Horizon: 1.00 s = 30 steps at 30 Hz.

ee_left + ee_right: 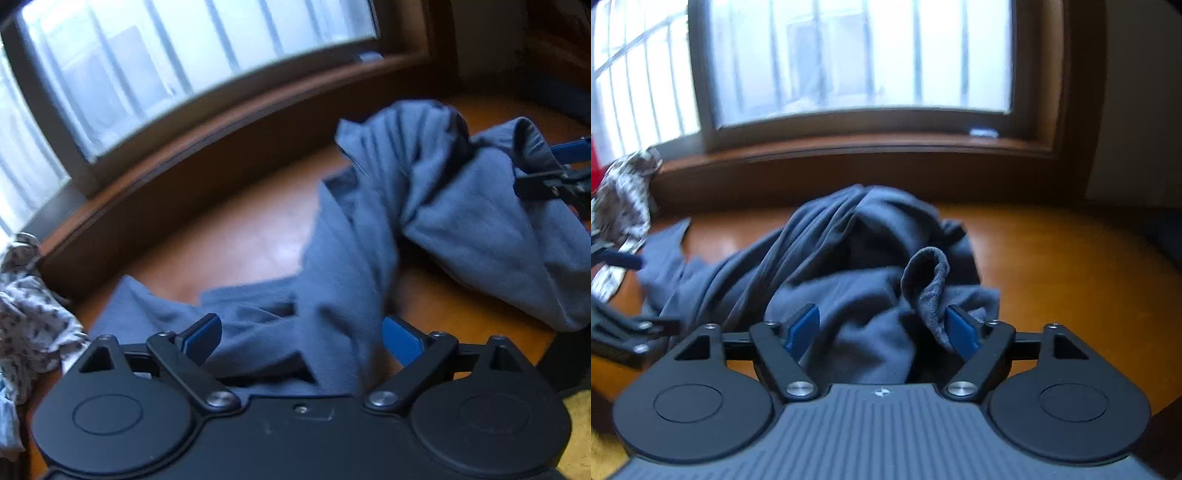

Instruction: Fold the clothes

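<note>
Crumpled blue-grey knit garment point(369, 240) lies in a heap on the glossy orange-brown wooden tabletop point(240, 229), below the dark wooden window sill point(868, 147) and barred window point(860, 55). Not flat: in the left wrist view it is bunched into a tall mound at about 2 o'clock, with a twisted band running down to 6 o'clock and a flatter flap spread toward 8 o'clock. Long axis, as far as it can be judged, runs 8 to 2 o'clock in that view; which end is collar and which is hem cannot be told. Left gripper point(303, 339): blue pads stand wide apart, cloth lies between them but is not pinched. Right gripper point(882, 328): also spread wide; a rolled cuff-like loop of the cloth rises just beside its right pad, touching or nearly so, not clamped. Neither tool holds anything. Patterned white-and-dark fabric point(33, 314) lies at 9 o'clock, near the flap. Risks, judged: closing here would catch several layers at once, locking the twist in; a pull on the band would drag the mound rather than spread it; the loop may snag the right pad; the flap's end could sweep the patterned cloth. Frames are motion-blurred.
</note>
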Available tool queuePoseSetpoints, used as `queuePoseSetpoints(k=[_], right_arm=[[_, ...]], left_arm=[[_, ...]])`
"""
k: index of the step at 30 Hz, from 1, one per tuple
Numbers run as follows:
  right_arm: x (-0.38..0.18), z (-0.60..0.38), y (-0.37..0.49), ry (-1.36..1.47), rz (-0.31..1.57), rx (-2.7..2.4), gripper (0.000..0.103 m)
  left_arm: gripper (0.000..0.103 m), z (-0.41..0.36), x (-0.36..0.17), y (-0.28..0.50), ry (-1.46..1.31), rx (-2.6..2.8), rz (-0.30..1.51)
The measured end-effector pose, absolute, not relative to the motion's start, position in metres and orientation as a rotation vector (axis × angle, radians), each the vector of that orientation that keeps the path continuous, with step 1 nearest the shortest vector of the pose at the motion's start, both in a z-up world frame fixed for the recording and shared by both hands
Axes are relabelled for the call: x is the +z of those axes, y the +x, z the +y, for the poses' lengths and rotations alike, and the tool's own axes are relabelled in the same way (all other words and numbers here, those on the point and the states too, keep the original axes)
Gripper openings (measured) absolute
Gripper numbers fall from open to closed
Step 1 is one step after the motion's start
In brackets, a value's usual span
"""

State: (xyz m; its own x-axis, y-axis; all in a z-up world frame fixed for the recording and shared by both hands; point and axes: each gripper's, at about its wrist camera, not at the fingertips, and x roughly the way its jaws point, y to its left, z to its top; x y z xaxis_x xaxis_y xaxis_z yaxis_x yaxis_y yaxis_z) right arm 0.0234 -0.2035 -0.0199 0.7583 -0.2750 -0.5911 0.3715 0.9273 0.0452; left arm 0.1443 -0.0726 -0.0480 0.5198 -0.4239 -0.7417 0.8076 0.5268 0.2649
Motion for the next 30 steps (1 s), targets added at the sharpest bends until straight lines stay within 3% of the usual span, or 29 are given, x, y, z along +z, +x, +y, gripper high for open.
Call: queuePoseSetpoints(k=[4, 5, 6, 7, 10, 11, 14, 15, 19, 20, 22, 23, 24, 28, 29, 30], right_arm=[[-0.030, -0.197, 0.022, 0.139, 0.660, -0.331, 0.078], [-0.031, -0.197, 0.024, 0.130, 0.667, -0.333, 0.081], [-0.034, -0.196, 0.026, 0.134, 0.671, -0.326, 0.086], [-0.038, -0.196, 0.032, 0.137, 0.688, -0.310, 0.088], [-0.053, -0.195, 0.049, 0.105, 0.731, -0.289, 0.087], [-0.060, -0.192, 0.054, 0.068, 0.741, -0.301, 0.076], [-0.059, -0.191, 0.060, -0.009, 0.716, -0.340, 0.025], [-0.049, -0.201, 0.056, 0.047, 0.689, -0.355, 0.023], [-0.002, -0.240, 0.034, 0.124, 0.541, -0.485, 0.012], [0.011, -0.249, 0.028, 0.108, 0.494, -0.523, 0.005], [0.022, -0.270, 0.030, 0.072, 0.457, -0.578, 0.005], [0.023, -0.281, 0.034, 0.049, 0.455, -0.604, 0.006], [0.024, -0.292, 0.038, 0.026, 0.454, -0.629, 0.009], [0.003, -0.329, 0.065, -0.009, 0.574, -0.732, 0.019], [-0.003, -0.336, 0.070, -0.002, 0.612, -0.754, 0.025], [-0.002, -0.335, 0.068, 0.021, 0.604, -0.756, 0.040]], left_arm=[[0.093, -0.094, -0.068, 0.146, 0.654, -0.824, 0.718], [0.087, -0.099, -0.073, 0.148, 0.656, -0.819, 0.726], [0.063, -0.103, -0.076, 0.150, 0.671, -0.813, 0.739], [0.053, -0.107, -0.079, 0.152, 0.691, -0.803, 0.750], [0.038, -0.108, -0.077, 0.159, 0.669, -0.798, 0.753], [0.033, -0.106, -0.074, 0.162, 0.648, -0.802, 0.758], [0.029, -0.094, -0.052, 0.171, 0.565, -0.761, 0.733], [0.029, -0.088, -0.042, 0.173, 0.545, -0.728, 0.712], [0.033, -0.073, -0.009, 0.185, 0.559, -0.510, 0.591], [0.036, -0.072, -0.004, 0.189, 0.564, -0.479, 0.568], [0.060, -0.077, -0.007, 0.198, 0.587, -0.446, 0.551], [0.079, -0.080, -0.008, 0.203, 0.599, -0.430, 0.543], [0.085, -0.083, -0.011, 0.205, 0.610, -0.420, 0.547], [0.090, -0.097, -0.021, 0.206, 0.611, -0.461, 0.644], [0.094, -0.096, -0.024, 0.204, 0.603, -0.468, 0.677], [0.094, -0.097, -0.027, 0.204, 0.595, -0.469, 0.704]])
